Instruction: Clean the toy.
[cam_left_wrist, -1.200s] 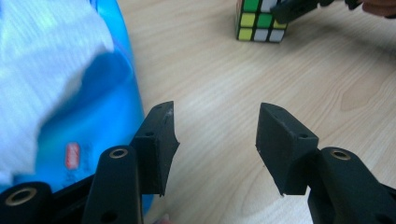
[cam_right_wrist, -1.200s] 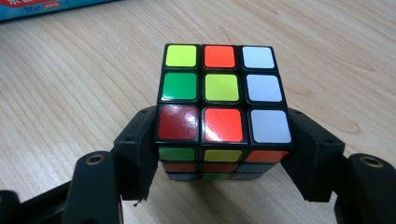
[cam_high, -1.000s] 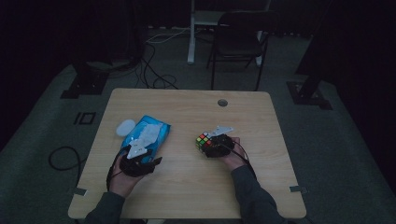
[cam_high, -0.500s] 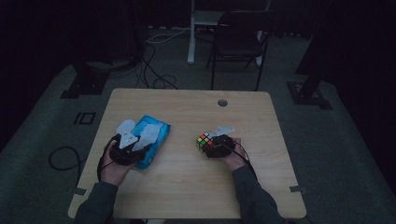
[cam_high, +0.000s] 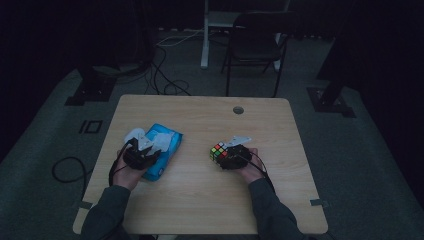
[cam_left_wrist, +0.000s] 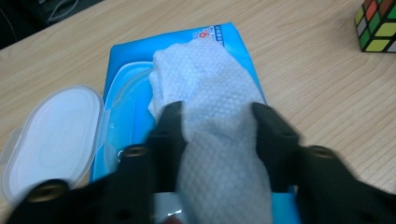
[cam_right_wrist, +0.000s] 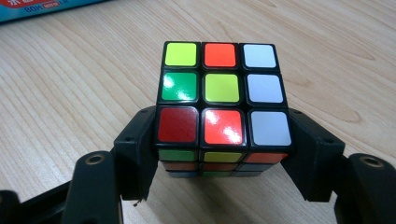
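Wet wipe (cam_left_wrist: 210, 93) between left gripper (cam_left_wrist: 217, 126) jaws, lower end cut off.

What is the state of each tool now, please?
Left tool: jaws just closing around the wet wipe.
Right tool: closed on the puzzle cube.

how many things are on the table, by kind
rubik's cube: 1
blue wet wipe pack, lid flipped open: 1
white wet wipe pulled out of the pack: 1
handheld grippers: 2, left gripper around the wipe, right gripper shut on the cube
total: 5
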